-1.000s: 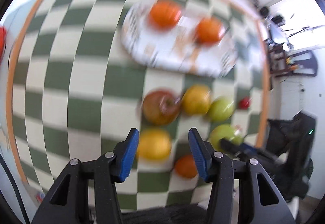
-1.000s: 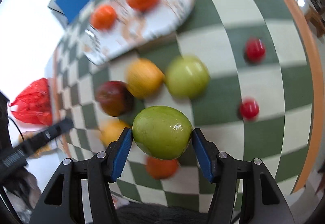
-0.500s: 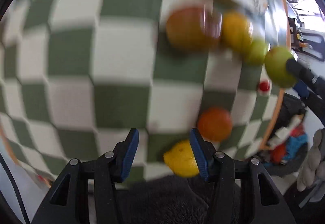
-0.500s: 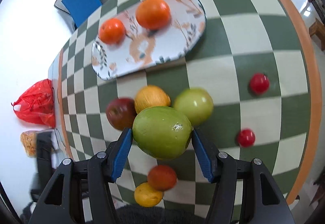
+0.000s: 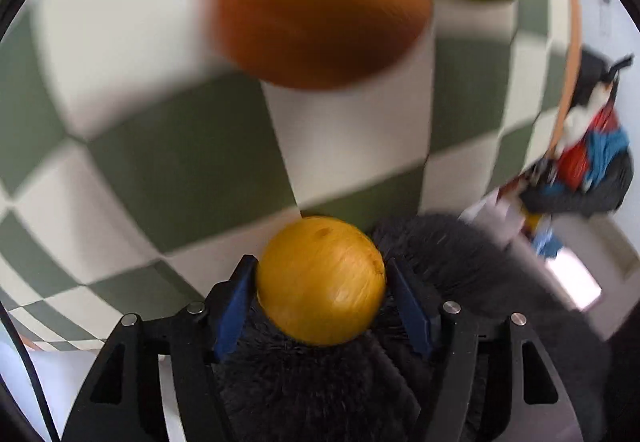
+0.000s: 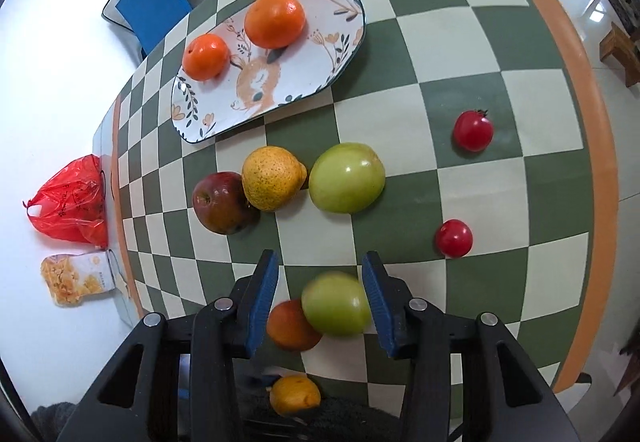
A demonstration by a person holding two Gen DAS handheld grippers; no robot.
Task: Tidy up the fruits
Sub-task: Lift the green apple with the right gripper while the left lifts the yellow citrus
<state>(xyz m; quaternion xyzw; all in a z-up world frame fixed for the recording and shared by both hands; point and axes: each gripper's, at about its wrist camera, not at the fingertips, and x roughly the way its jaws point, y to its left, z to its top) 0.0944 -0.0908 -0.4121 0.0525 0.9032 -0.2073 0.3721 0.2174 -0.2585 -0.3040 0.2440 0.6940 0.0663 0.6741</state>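
The round yellow citrus fruit (image 5: pixel 320 280) is being clamped by the left gripper (image 5: pixel 320 294); the right gripper (image 6: pixel 320 298) is spread wide above a blurred green apple (image 6: pixel 336 304), which is risking rolling into the orange fruit (image 6: pixel 290 326) beside it.

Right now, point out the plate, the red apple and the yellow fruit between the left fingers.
Plate (image 6: pixel 344 5): right wrist view, bare patterned surface near its far end.
Red apple (image 6: pixel 220 203): right wrist view, middle of its skin.
Yellow fruit (image 5: pixel 320 280): left wrist view, centre of its rind.
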